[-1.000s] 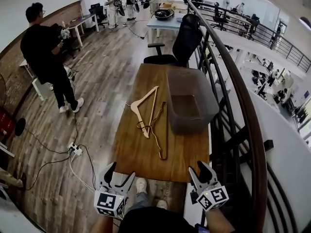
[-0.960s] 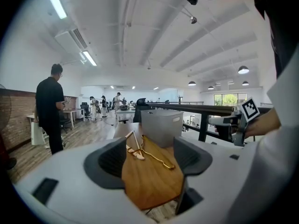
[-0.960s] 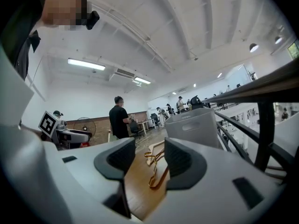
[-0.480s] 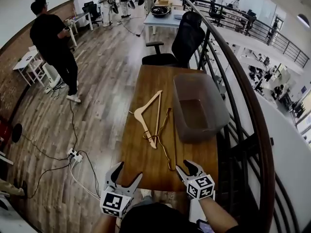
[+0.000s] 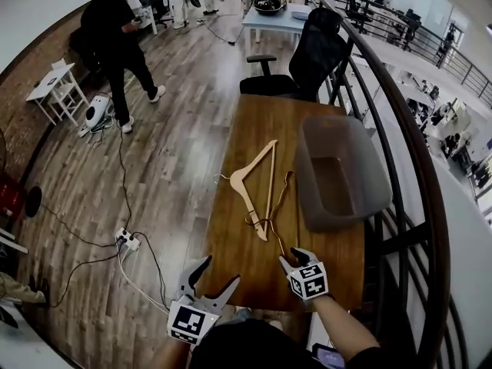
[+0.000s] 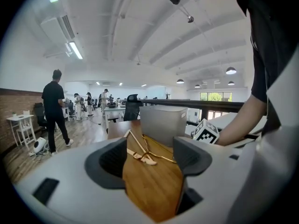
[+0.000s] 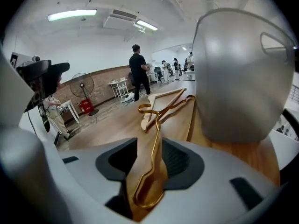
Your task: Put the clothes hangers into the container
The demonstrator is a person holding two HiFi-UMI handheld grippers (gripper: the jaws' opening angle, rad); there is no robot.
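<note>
A pale wooden hanger (image 5: pixel 257 181) and a gold wire hanger (image 5: pixel 280 198) lie crossed on the wooden table (image 5: pixel 238 260), left of the grey container (image 5: pixel 338 177). My right gripper (image 5: pixel 294 257) sits over the table's near edge at the wire hanger's near end. In the right gripper view the gold wire (image 7: pixel 154 139) runs between the jaws (image 7: pixel 149 160), which are closing; a gap still shows beside the wire. The wooden hanger (image 7: pixel 161 101) and container (image 7: pixel 238 78) lie beyond. My left gripper (image 5: pixel 215 274) hangs open and empty just off the table's near left corner.
A black office chair (image 5: pixel 315 52) stands at the table's far end. A dark railing (image 5: pixel 407 206) runs along the right side. A person in black (image 5: pixel 115 29) walks on the wooden floor at far left; cables and a power strip (image 5: pixel 127 241) lie on the floor.
My right gripper has moved forward over the table edge, taking the gold hanger's near end between its jaws. The left gripper has shifted slightly right. The person in black has walked farther away.
</note>
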